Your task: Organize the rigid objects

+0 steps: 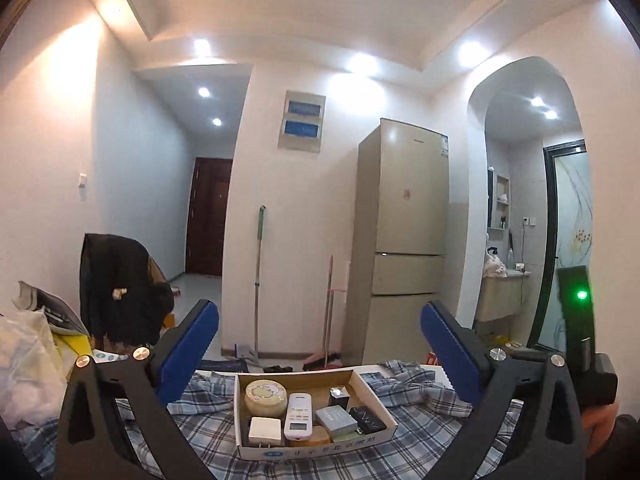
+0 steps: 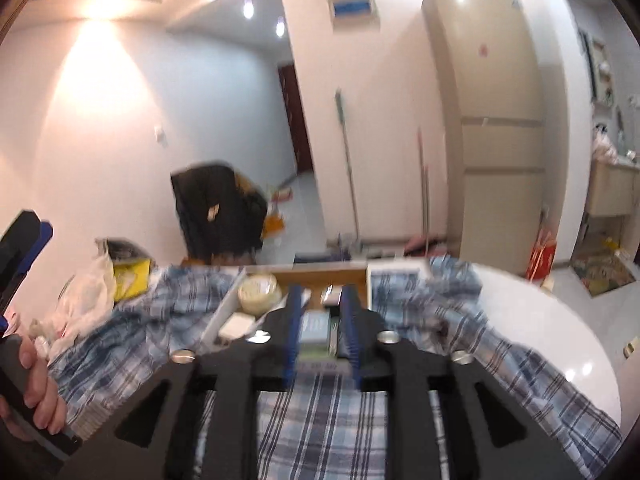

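Observation:
An open cardboard box [image 1: 376,390] sits on a blue plaid cloth [image 1: 420,444]. It holds a round cream tin [image 1: 265,398], a white remote [image 1: 299,416], a white charger [image 1: 264,430], a grey box [image 1: 335,418], a black case [image 1: 368,419] and a small dark box [image 1: 339,397]. My left gripper [image 1: 318,336] is open and empty, raised above the near side of the box. My right gripper [image 2: 321,312] has its jaws narrowly apart over the box [image 2: 280,276], nothing gripped between them; the grey box [image 2: 316,328] shows below them. The view is blurred.
A white round table [image 2: 540,320] lies under the cloth. Plastic bags [image 1: 28,364] and a yellow packet [image 2: 130,276] lie at the left. A chair with a dark coat [image 1: 120,288], a mop [image 1: 258,280], a broom [image 1: 328,320] and a fridge [image 1: 404,240] stand behind.

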`<control>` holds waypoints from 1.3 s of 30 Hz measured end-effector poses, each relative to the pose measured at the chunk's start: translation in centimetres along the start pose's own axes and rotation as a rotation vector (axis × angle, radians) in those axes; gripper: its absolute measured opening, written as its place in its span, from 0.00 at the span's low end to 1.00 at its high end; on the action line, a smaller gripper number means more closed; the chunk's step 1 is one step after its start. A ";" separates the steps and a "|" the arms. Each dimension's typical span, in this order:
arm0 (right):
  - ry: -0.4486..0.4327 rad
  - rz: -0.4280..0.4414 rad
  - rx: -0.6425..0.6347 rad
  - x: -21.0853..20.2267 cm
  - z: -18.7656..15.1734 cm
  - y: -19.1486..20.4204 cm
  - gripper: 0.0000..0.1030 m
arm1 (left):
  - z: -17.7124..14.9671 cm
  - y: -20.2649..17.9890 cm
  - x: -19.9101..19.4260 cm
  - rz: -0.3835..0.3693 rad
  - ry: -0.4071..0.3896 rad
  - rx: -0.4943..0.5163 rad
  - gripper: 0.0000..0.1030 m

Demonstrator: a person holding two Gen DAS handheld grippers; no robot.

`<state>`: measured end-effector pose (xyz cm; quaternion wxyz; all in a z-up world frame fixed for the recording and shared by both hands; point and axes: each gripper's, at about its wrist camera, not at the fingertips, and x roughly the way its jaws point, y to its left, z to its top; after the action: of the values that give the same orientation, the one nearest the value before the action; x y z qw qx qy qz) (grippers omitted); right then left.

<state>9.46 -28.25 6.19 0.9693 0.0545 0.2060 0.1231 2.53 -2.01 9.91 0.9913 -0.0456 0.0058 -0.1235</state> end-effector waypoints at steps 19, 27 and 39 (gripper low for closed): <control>-0.441 -0.117 -0.089 -4.7 -3.8 1.1 1.00 | -4.2 0.2 -1.0 0.064 -0.038 0.062 1.00; -0.415 -0.112 -0.096 -3.4 -5.5 0.7 1.00 | -7.8 0.6 -0.2 0.097 -0.017 0.067 1.00; -0.371 -0.165 -0.144 -0.8 -8.0 1.8 1.00 | -9.8 0.1 0.7 0.117 0.033 0.100 1.00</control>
<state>5.07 -26.32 -0.48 0.9987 -0.0102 0.0182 0.0458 3.02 -2.96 0.19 0.9976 0.0062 0.0186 -0.0661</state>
